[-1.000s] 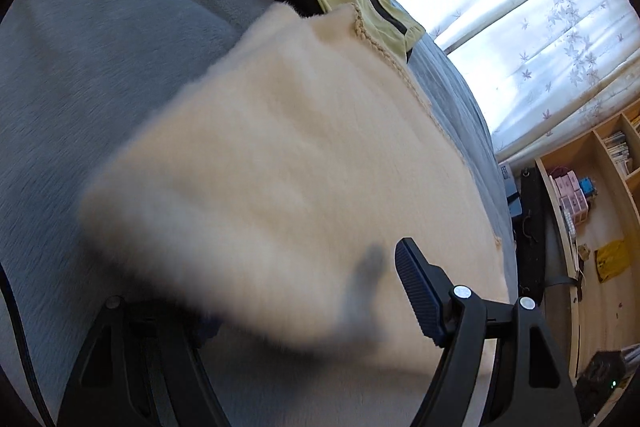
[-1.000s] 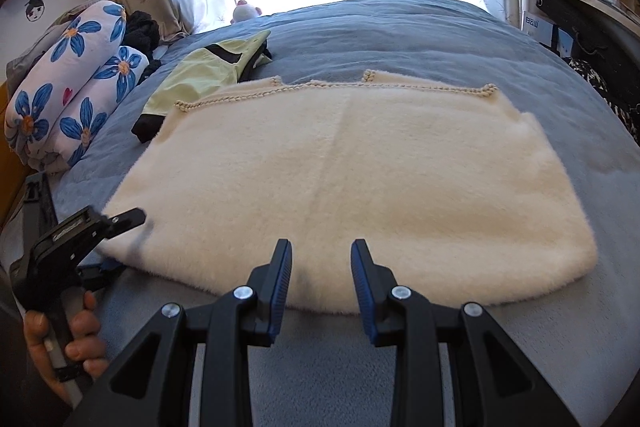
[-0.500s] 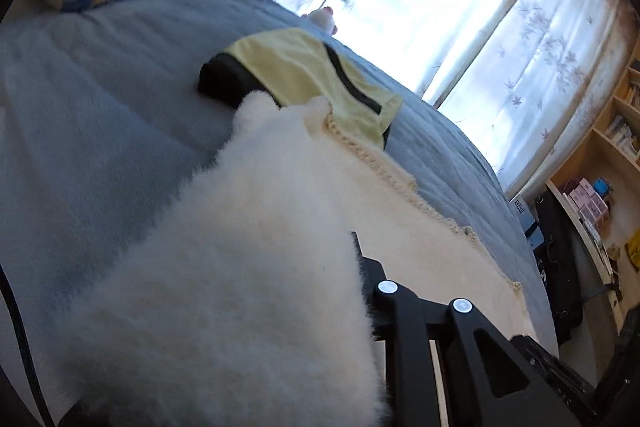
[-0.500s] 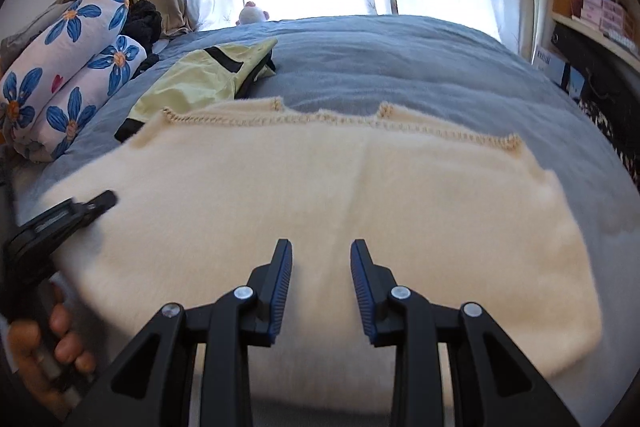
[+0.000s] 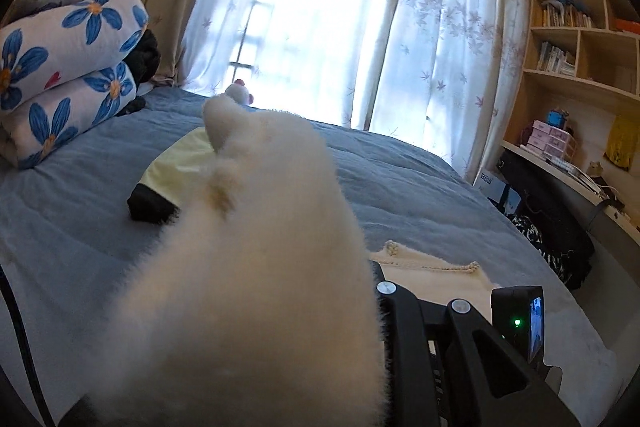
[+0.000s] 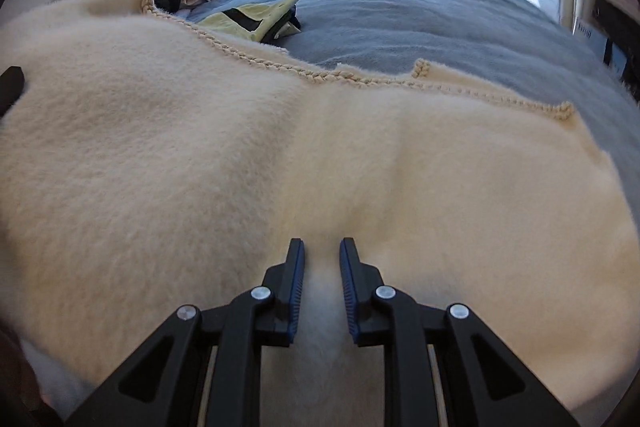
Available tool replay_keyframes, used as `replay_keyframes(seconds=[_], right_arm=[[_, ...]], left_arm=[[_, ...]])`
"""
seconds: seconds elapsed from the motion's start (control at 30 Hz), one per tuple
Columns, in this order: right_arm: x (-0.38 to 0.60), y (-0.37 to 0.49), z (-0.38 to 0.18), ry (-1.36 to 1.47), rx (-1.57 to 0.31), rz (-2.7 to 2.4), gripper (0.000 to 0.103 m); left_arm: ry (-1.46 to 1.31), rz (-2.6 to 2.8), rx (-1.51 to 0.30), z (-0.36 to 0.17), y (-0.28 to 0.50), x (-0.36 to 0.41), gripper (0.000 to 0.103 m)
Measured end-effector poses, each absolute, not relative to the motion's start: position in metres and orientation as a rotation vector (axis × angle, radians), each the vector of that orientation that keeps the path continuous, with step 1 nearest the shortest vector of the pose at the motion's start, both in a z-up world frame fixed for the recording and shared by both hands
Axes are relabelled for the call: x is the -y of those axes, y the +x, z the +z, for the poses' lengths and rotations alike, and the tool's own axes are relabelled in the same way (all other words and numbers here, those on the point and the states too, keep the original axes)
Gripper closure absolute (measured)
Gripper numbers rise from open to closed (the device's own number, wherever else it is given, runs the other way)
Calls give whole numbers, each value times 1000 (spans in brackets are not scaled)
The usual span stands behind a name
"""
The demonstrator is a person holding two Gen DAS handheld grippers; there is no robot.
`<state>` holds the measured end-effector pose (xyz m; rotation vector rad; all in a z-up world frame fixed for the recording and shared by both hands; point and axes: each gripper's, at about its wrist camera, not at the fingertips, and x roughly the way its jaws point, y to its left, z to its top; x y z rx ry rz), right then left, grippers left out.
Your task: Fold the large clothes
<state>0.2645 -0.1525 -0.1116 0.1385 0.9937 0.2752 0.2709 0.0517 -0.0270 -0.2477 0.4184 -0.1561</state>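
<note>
A cream fleece garment (image 6: 200, 147) with a braided edge lies spread on the grey-blue bed (image 6: 440, 19). My left gripper (image 5: 340, 287) is shut on its left corner and holds it up in the air. The raised fleece (image 5: 256, 227) fills the left wrist view and hides the left finger. The tip of that gripper shows at the left edge of the right wrist view (image 6: 10, 87). My right gripper (image 6: 322, 251) points down at the near hem. Its jaws are closing, and a puckered ridge of fleece is pinched between the blue pads.
A folded yellow and black garment (image 6: 256, 19) lies further up the bed. Rolled flowered bedding (image 5: 68, 87) is stacked at the left. A small plush toy (image 5: 240, 93) sits by the curtained window. Shelves (image 5: 580, 67) and a desk stand at the right.
The left gripper closed on the garment's corner, then lifted it high and rolled. The right gripper moved forward over the hem and its jaws narrowed onto the fleece.
</note>
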Motion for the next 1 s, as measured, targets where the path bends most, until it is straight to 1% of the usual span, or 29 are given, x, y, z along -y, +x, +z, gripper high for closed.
replay_keyframes(seconds=[0.07, 0.17, 0.27, 0.33, 0.43, 0.57, 0.6, 0.7, 0.83, 0.93, 1.0], right_arm=[[174, 250, -103, 221, -983, 277, 85], [211, 224, -92, 264, -948, 180, 85], [264, 192, -83, 327, -899, 47, 85], [300, 172, -78, 377, -871, -42, 85], [349, 145, -74, 442, -839, -166, 85], [391, 123, -82, 481, -846, -294, 85], [399, 121, -86, 497, -860, -313, 85], [412, 113, -97, 537, -882, -328, 85], [412, 111, -102, 539, -875, -323, 85], [416, 115, -104, 542, -870, -317, 85], [419, 114, -106, 541, -872, -323, 85]], left_arm=[[-216, -181, -410, -16, 270, -33, 87], [-159, -234, -409, -4, 274, 9, 87], [-116, -298, -427, -3, 280, 55, 87], [-89, -357, -456, -10, 287, 101, 87], [-51, -424, -517, -36, 294, 161, 86], [60, -506, -701, -102, 302, 238, 86], [115, -508, -715, -118, 297, 253, 86], [233, -483, -664, -131, 281, 273, 86], [109, -509, -703, -111, 291, 264, 86], [111, -516, -701, -106, 292, 270, 86], [139, -514, -720, -115, 291, 276, 86]])
